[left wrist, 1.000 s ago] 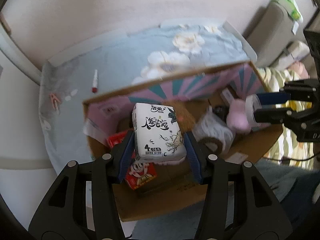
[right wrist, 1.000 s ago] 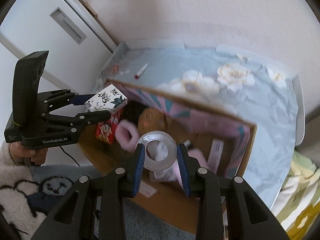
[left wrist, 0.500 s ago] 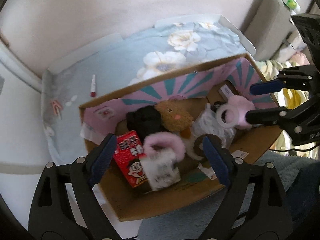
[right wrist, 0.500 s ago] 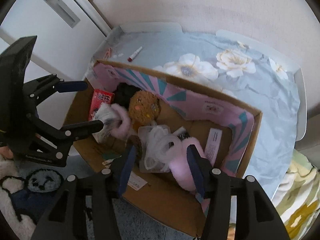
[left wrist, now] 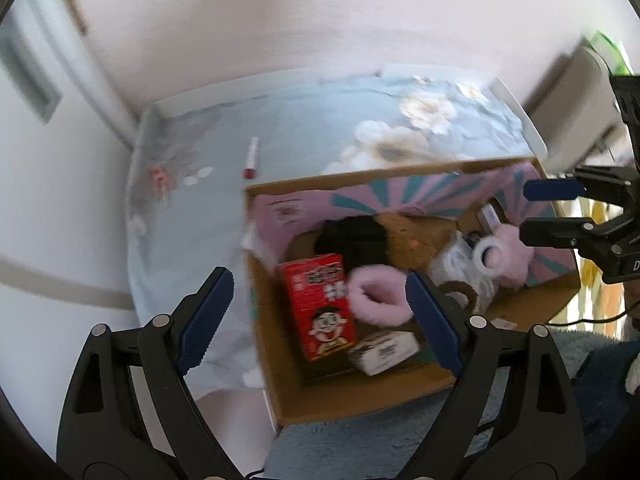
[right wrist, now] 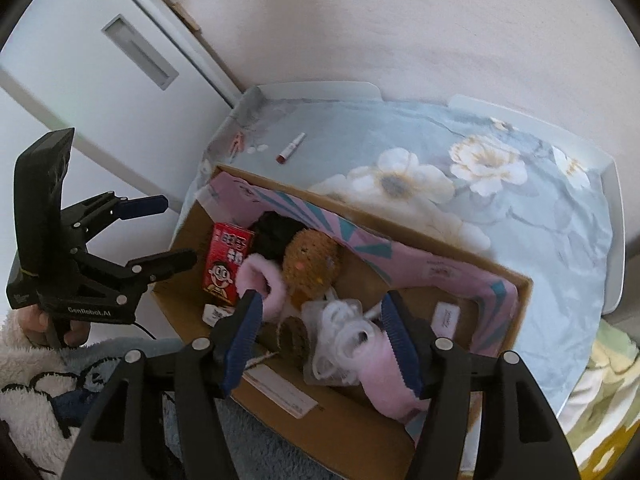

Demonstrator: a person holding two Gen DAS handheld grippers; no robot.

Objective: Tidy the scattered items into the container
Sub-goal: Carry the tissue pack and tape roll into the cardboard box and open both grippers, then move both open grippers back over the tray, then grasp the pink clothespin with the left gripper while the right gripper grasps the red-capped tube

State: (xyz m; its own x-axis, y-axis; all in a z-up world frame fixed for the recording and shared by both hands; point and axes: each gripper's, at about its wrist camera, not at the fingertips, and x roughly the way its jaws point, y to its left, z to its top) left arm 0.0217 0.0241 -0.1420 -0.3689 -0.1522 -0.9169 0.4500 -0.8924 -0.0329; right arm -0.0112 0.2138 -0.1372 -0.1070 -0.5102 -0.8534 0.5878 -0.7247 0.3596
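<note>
Left gripper (left wrist: pixel 316 316) spread wide and empty above cardboard box (right wrist: pixel 352 440), right gripper (right wrist: pixel 320 336) likewise parted and empty, red carton (right wrist: pixel 227 267), white tissue pack (left wrist: pixel 384 351), pink fluff inside box, lipstick (right wrist: pixel 291 147) on floral sheet outside

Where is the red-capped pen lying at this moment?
The red-capped pen lies outside the cardboard box, on the blue floral sheet beyond the box's far left corner, near a pink clip.

Right gripper (right wrist: pixel 322 338) fingers spread above cardboard box (right wrist: pixel 516 308); contents partly blurred.
</note>
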